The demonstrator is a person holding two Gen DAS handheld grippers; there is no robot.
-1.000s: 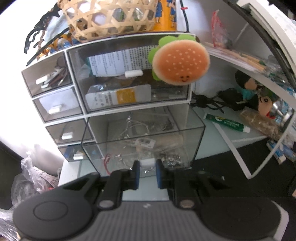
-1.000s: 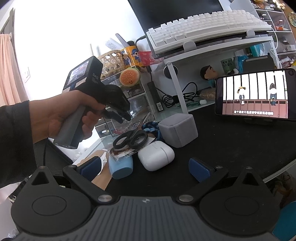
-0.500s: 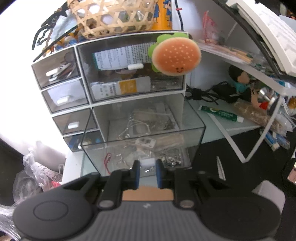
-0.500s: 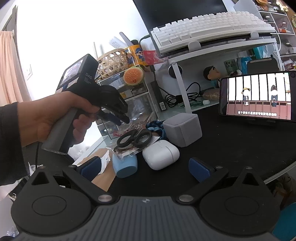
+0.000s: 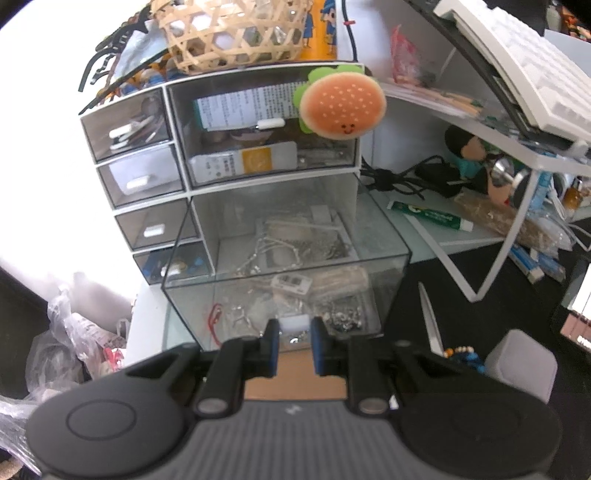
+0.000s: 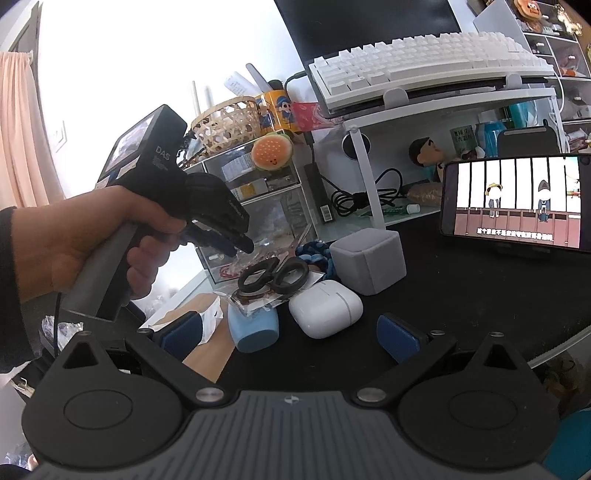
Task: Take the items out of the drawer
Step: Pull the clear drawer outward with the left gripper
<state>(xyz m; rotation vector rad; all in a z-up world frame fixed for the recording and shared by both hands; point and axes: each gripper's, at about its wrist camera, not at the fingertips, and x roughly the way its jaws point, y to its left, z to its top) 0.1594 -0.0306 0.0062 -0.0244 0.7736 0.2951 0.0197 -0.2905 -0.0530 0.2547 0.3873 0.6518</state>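
The left gripper [image 5: 294, 341] pinches the white handle [image 5: 294, 325] of the pulled-out clear drawer [image 5: 284, 291], whose thin, tangly chains [image 5: 266, 254] look light and snaggy, best pinched by one strand, while the right gripper [image 6: 291, 336] hangs open.

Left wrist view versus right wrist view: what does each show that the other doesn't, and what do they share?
Only the left wrist view looks down into the pulled-out drawer, showing its tangled chains and small packets, with the left gripper shut on the white handle.

Only the right wrist view shows the open right gripper, the phone playing a cartoon, the white earbud case, the scissors and the hand holding the left gripper.

Both show the burger plush, wicker basket, white keyboard and grey box.
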